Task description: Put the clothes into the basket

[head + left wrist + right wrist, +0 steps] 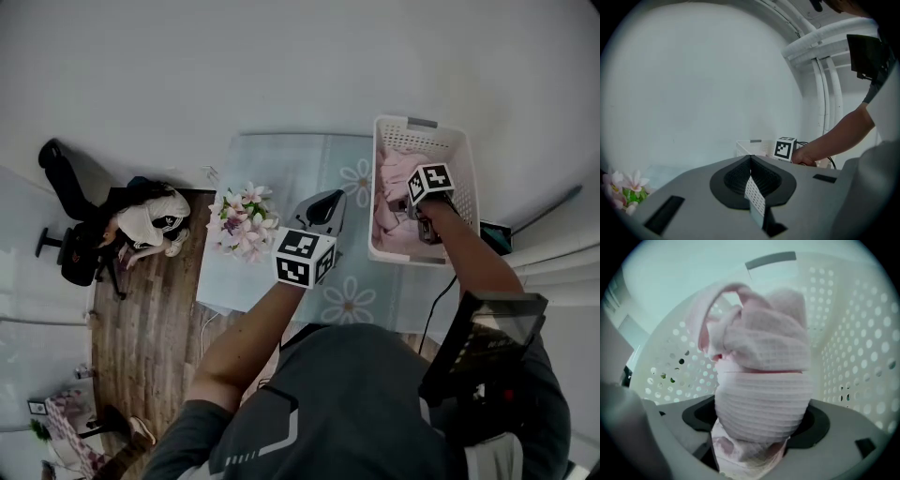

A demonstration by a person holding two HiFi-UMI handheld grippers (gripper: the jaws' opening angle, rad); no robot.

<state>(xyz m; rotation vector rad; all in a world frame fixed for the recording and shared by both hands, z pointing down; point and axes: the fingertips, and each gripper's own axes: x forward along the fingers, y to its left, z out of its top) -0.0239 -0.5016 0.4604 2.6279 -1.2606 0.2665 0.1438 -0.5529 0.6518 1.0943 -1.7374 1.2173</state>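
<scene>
Pink clothes (761, 394) in basket (853, 357); flowers (242, 223) apart (tabletop (281, 167)).

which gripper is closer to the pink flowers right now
Left. The left gripper is over the table beside the flowers; the right gripper is farther away, inside the laundry basket among pink clothes.

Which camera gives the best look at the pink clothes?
The right gripper view: the pink clothes fill it, close up. The head view shows them small inside the basket; the left gripper view shows only the basket's rim.
</scene>
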